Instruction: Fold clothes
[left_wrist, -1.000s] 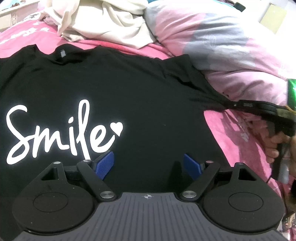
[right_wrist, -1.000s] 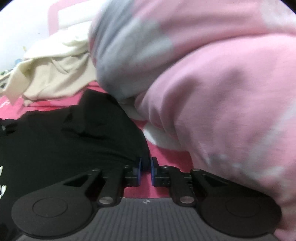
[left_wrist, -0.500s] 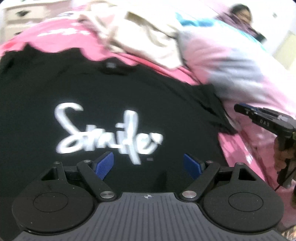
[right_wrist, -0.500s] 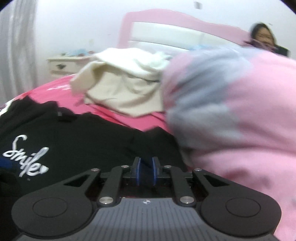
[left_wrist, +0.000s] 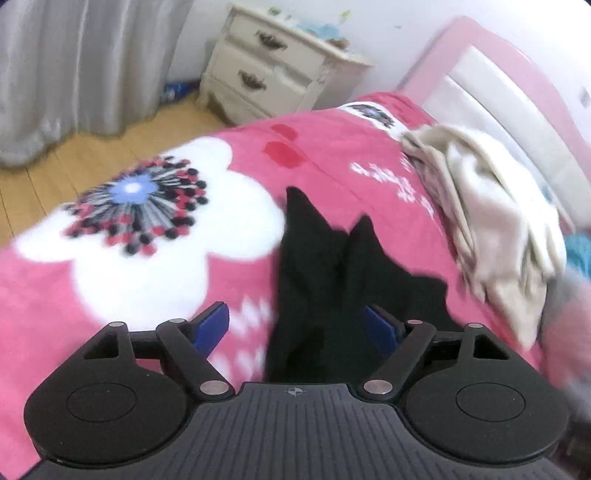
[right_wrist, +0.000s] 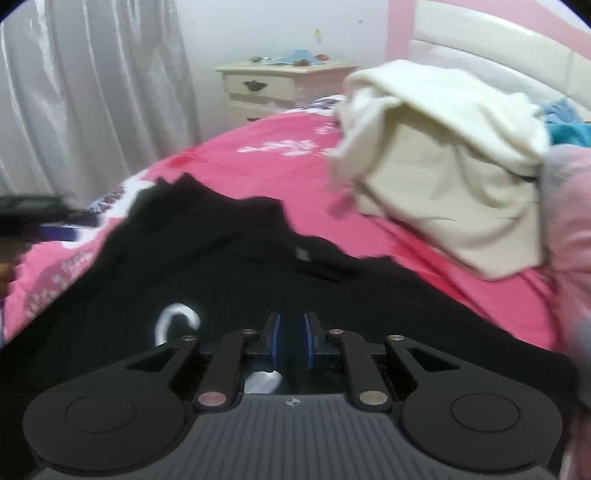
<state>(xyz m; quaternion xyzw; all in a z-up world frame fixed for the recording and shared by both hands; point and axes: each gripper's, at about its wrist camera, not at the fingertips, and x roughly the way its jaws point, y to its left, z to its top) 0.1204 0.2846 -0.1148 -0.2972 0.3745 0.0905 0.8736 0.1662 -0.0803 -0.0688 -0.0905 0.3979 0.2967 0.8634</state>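
A black T-shirt with white lettering (right_wrist: 258, 273) lies flat on the pink bedspread (left_wrist: 147, 288). In the left wrist view only its left sleeve and shoulder (left_wrist: 317, 266) show. My left gripper (left_wrist: 297, 325) is open and empty, above the shirt's left edge. My right gripper (right_wrist: 291, 341) hovers over the shirt's chest; its pads stand a narrow gap apart and hold nothing. The left gripper also shows at the left edge of the right wrist view (right_wrist: 33, 218).
A heap of cream clothes (right_wrist: 443, 158) lies behind the shirt near the headboard (left_wrist: 498, 96). A pink and grey duvet (right_wrist: 569, 229) bulges at the right. A white nightstand (left_wrist: 273, 70) and grey curtains (right_wrist: 92, 92) stand beyond the bed's left side.
Both grippers have swung left across the shirt. The right gripper has let go of the right sleeve and its pads have parted slightly. The left gripper now faces the left sleeve.
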